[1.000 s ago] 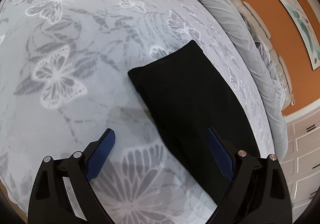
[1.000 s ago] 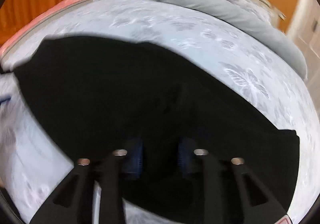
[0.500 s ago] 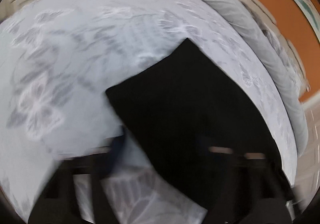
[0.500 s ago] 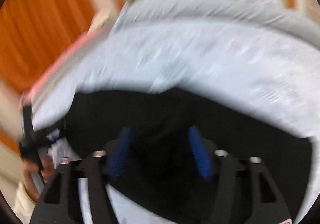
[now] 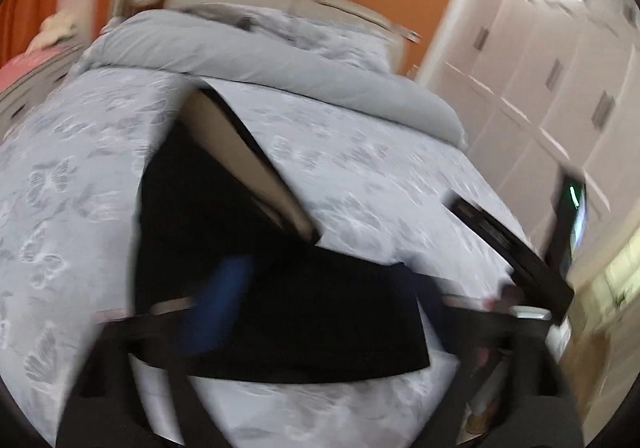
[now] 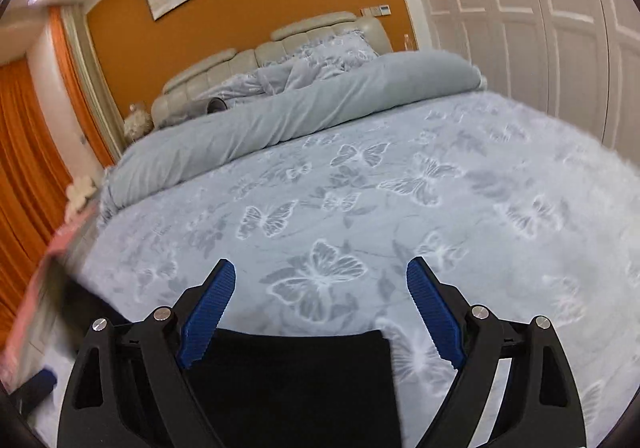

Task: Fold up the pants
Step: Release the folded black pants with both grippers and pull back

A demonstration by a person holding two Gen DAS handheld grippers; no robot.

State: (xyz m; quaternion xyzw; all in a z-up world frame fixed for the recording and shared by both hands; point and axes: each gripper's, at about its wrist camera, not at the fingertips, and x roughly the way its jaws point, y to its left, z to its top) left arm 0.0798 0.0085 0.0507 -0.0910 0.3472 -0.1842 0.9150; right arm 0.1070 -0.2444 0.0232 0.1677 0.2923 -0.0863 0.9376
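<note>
The black pants (image 5: pixel 304 312) lie folded on the butterfly-print bed cover; they also show in the right wrist view (image 6: pixel 304 376). In the left wrist view, which is blurred by motion, a black sleeve and forearm (image 5: pixel 244 155) reach over the pants. My left gripper (image 5: pixel 320 308) hovers over the pants with its blue pads wide apart and empty. My right gripper (image 6: pixel 320 300) is open and empty, raised just above the near edge of the pants, with its blue pads (image 6: pixel 208 312) clear of the cloth.
A rolled grey duvet (image 6: pixel 288 115) lies across the bed in front of the pillows and beige headboard (image 6: pixel 264 55). White wardrobe doors (image 6: pixel 540 7) stand to the right. Orange curtains (image 6: pixel 24 151) hang to the left. The other gripper (image 5: pixel 516 248) appears at the right of the left wrist view.
My right gripper has opened, let go of the pants and lifted to look along the bed. My left gripper has swung right over the pants, staying open.
</note>
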